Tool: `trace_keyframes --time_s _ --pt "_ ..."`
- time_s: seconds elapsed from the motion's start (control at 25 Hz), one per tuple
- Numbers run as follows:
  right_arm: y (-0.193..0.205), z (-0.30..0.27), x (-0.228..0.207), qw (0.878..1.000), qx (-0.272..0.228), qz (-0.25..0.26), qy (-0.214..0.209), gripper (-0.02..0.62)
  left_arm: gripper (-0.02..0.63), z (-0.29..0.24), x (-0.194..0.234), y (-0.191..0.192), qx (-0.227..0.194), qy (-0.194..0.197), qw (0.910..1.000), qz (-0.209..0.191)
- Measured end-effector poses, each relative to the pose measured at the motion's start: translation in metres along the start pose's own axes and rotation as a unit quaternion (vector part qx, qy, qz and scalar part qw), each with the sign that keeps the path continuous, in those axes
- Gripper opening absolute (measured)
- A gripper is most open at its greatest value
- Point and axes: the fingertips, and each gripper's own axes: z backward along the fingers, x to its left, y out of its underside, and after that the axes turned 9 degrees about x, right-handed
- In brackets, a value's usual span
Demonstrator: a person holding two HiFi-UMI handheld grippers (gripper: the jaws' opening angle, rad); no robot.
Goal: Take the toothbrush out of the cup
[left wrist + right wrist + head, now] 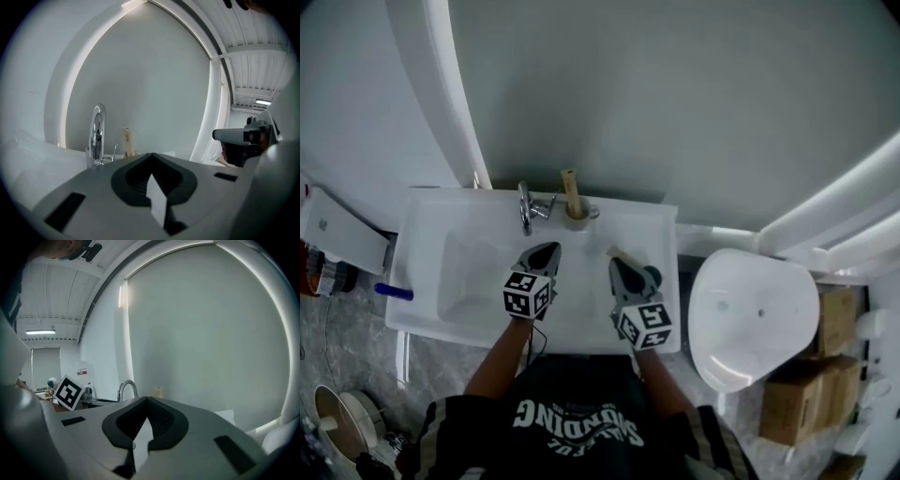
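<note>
A pale wooden toothbrush (570, 190) stands upright in a small cup (576, 218) on the back ledge of the white sink (422, 281), just right of the chrome tap (525, 206). My left gripper (549, 249) hovers over the basin in front of the tap, jaws shut and empty. My right gripper (615, 265) is beside it to the right, jaws together, nothing in them. In the left gripper view the gripper (151, 155) points at the tap (97, 136) and toothbrush (127, 141). The right gripper (146, 399) view shows the toothbrush (158, 392) far off beyond the tap (127, 389).
A short tan object (624, 255) lies on the sink top by my right gripper. A large mirror (675, 103) fills the wall behind. A white toilet lid (752, 317) is to the right, with cardboard boxes (806, 403) beyond it. A blue item (394, 292) sticks out at the sink's left edge.
</note>
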Motion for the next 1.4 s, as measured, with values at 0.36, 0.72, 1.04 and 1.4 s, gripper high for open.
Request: trace_keyframes --time_s 0.36,0.72,1.04,1.4 --pt "-0.008 -0.015 0.004 1.000 0.002 0.014 -0.025 -0.002 0.000 0.003 0.002 0.003 0.000 -0.026 0.9997 -0.001" --pt "-0.010 -0.023 -0.013 0.999 0.011 0.014 -0.041 -0.003 0.000 -0.032 0.005 -0.026 -0.003 -0.049 0.9988 -0.004" --pt "-0.017 -0.031 -0.040 0.998 0.022 0.023 -0.055 -0.002 0.002 -0.067 0.024 -0.056 -0.006 -0.080 0.9967 0.008" --pt "-0.013 -0.035 -0.065 0.998 0.033 0.006 -0.056 -0.002 0.156 -0.111 0.055 -0.075 0.005 -0.117 0.9926 0.030"
